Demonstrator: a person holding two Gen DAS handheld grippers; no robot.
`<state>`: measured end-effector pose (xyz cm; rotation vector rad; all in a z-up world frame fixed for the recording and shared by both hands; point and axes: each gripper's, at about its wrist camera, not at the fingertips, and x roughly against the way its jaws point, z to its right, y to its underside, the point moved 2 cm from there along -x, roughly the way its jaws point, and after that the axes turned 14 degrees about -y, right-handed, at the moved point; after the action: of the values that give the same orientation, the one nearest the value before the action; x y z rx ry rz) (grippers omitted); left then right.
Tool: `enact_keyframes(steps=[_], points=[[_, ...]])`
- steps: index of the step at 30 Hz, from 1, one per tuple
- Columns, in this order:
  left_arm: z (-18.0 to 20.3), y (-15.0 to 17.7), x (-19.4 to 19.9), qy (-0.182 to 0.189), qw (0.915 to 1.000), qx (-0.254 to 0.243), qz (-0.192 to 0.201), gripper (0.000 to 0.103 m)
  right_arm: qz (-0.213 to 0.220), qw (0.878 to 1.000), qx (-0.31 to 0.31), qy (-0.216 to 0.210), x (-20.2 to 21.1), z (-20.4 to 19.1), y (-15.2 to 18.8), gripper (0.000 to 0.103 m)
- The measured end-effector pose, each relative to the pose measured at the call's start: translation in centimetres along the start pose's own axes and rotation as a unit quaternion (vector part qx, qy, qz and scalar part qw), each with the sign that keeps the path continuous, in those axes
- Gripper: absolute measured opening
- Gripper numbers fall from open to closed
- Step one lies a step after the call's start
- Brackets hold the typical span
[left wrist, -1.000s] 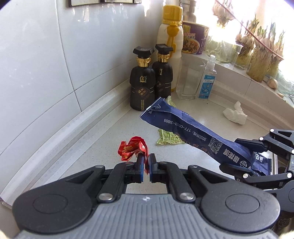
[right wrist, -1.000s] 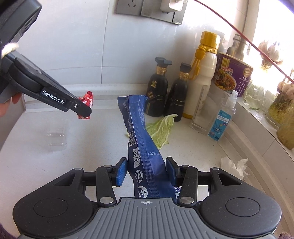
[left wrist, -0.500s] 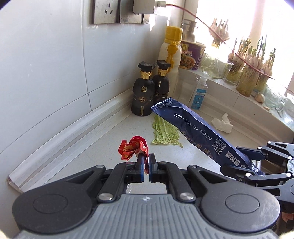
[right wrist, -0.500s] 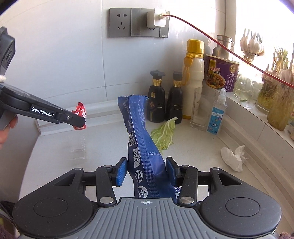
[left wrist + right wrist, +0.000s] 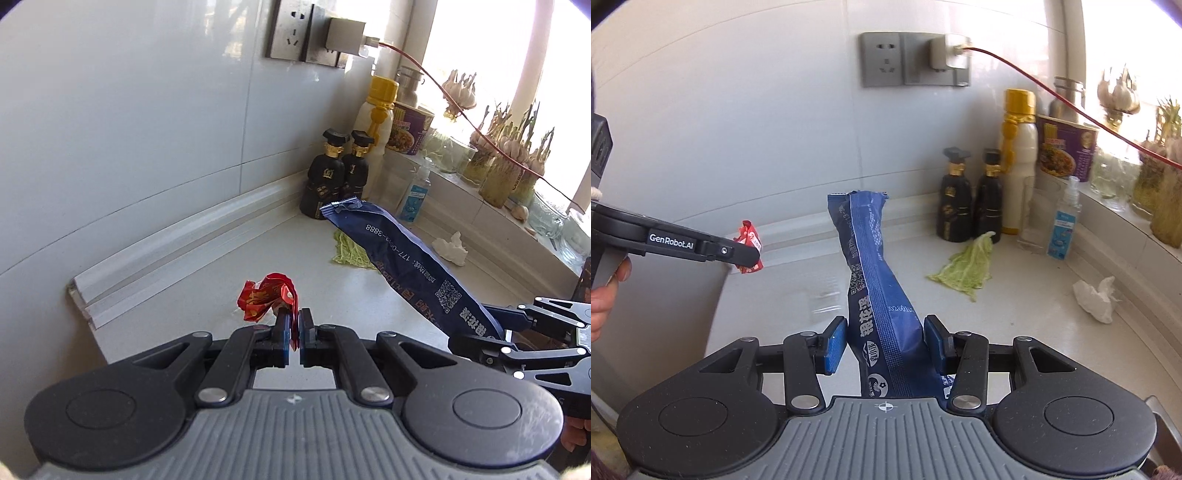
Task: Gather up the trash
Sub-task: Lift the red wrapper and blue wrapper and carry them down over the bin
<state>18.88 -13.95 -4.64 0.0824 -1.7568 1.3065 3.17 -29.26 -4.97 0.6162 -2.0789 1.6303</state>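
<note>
Red wrapper (image 5: 266, 300), crumpled, is pinched in the closed jaws of the left gripper (image 5: 294, 325) at lower centre. Right gripper (image 5: 885, 341) jaws clamp a long blue packet (image 5: 873, 280) above the desk (image 5: 1015, 325). Farther, right of centre, lie a cabbage leaf (image 5: 966, 271) and tissue (image 5: 1095, 299).

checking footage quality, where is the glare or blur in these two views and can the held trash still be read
Left wrist view: the window is blown out white, and the fisheye bends the wall tiles; the red wrapper stays sharp. Right wrist view: glare washes out the upper right corner, a reflection smears the countertop, and the blue packet reads clearly.
</note>
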Motion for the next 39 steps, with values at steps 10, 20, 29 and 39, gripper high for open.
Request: enact_keyframes(steps=[10,20,29,39], points=[[-5.4,4.3,2.5,-0.037,0.9966,0.07,-0.02,0.004,-0.022,0.996,0.054,-0.06,-1.2,-7.2,0.5,0.044],[-10.5,9.6,4.5,-0.082,0.9866,0.131,-0.051,0.004,-0.049,0.988,0.084,-0.119,-3.1,-13.5,1.7,0.044],[-13.6,14.1,5.4,-0.112,0.9767,0.164,-0.082,0.004,-0.086,0.976,0.124,-0.155,-4.9,-18.4,3.6,0.044],[-15.4,18.8,5.4,-0.136,0.968,0.174,-0.119,0.004,-0.144,0.958,0.175,-0.178,-7.7,-22.7,6.4,0.044]])
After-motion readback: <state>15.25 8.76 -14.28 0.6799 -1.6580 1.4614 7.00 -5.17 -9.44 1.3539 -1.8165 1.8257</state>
